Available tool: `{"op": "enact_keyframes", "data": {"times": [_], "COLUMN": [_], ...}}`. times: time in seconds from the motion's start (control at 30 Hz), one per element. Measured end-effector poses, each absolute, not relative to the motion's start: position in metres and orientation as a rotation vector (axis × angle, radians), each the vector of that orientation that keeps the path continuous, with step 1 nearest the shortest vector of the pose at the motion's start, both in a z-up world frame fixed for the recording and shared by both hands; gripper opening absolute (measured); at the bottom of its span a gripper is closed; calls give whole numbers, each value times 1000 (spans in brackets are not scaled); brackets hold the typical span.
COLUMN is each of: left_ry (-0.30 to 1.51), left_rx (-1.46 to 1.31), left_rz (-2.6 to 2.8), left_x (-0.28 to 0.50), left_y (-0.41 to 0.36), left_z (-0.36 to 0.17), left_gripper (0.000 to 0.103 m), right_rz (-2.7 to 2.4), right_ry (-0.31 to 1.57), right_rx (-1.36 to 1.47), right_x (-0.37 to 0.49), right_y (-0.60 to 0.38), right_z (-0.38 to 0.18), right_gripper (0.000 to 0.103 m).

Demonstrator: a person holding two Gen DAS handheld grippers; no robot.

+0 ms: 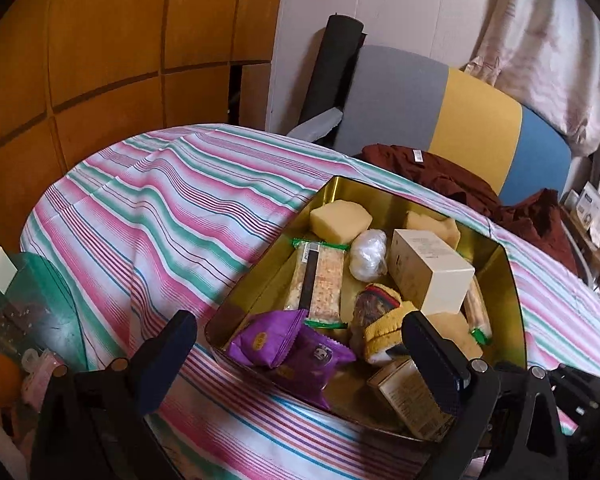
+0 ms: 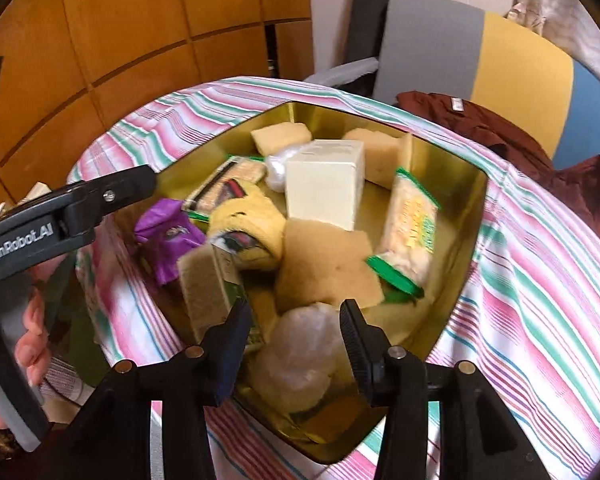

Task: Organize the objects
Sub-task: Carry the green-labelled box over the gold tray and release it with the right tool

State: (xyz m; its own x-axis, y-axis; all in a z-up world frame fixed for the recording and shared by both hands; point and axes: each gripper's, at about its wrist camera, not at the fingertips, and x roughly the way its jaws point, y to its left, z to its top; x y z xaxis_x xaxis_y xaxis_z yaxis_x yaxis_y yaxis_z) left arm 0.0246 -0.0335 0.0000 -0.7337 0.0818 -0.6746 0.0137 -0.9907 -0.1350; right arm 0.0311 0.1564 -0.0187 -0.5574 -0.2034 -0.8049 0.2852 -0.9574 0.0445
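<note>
Gold metal tin looks nearly packed; left gripper and right gripper both gape empty; clutter remains beside the table

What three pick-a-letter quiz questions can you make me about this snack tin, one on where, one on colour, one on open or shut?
1. Where is the white box?
A. inside the gold tin
B. on the chair
C. on the floor

2. What colour are the two packets at the tin's near corner?
A. blue
B. purple
C. orange

3. How is the right tool?
A. shut on the white box
B. shut on a sponge
C. open, holding nothing

Answers:
1. A, since the tin's walls stand around the box in both views.
2. B, since both wrappers are purple in the left view.
3. C, since its fingers stand apart above a clear bag, with nothing gripped between them.
</note>
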Motion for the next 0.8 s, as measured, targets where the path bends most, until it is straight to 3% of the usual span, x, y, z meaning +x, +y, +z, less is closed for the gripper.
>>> {"op": "enact_keyframes", "data": {"times": [0.37, 0.6, 0.73, 0.8], "left_ry": [-191, -175, -125, -107], "left_rx": [-1135, -1105, -1074, -1060], "left_rz": [2947, 2986, 3016, 3043], "left_x": [29, 32, 35, 36], "left_y": [-49, -55, -52, -50], "left_z": [3, 9, 12, 13], "left_gripper": [103, 103, 103, 103], "right_rz": [-2518, -2548, -2561, -2604], "right_ry": [162, 341, 5, -53], "right_rx": [1321, 1386, 1310, 1267], "right_x": [32, 12, 9, 6], "right_y": [150, 138, 169, 179], "right_z": [-20, -37, -17, -5], "right_gripper": [47, 46, 46, 46]}}
